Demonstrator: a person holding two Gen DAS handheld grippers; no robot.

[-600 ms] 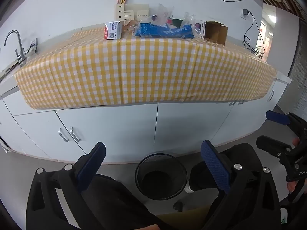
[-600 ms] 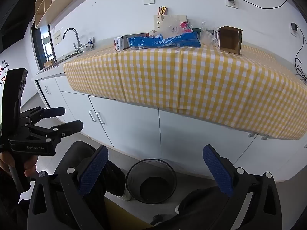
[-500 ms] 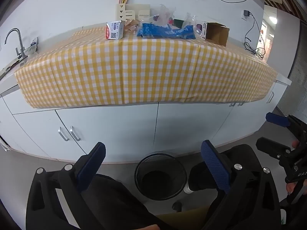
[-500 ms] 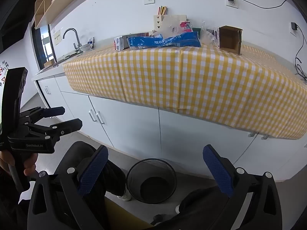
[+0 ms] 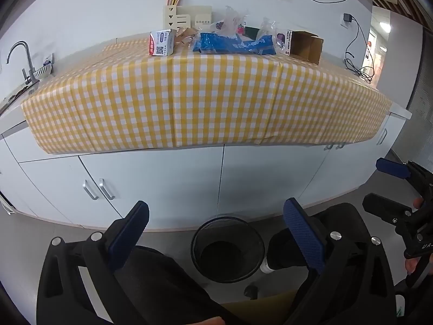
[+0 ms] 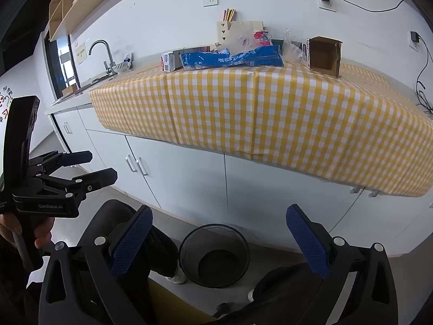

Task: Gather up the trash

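Trash lies at the back of the yellow checked counter (image 5: 205, 100): a small white and red carton (image 5: 160, 43), a blue plastic bag (image 5: 234, 44), crumpled clear plastic (image 5: 234, 21) and an open cardboard box (image 5: 304, 46). The same show in the right wrist view: carton (image 6: 168, 61), blue bag (image 6: 231, 57), box (image 6: 323, 55). A black mesh bin (image 5: 227, 247) stands on the floor below, also in the right wrist view (image 6: 213, 254). My left gripper (image 5: 216, 230) and right gripper (image 6: 219, 233) are open, empty, low and far from the counter.
White cabinet doors (image 5: 151, 187) run under the counter. A sink tap (image 5: 21, 62) is at the left end. A wooden pen holder (image 5: 186, 17) stands against the wall. Cables (image 5: 360, 65) hang at the right. The person's legs are beside the bin.
Both views have shifted very slightly; the counter and bin look the same. Both grippers stay open.
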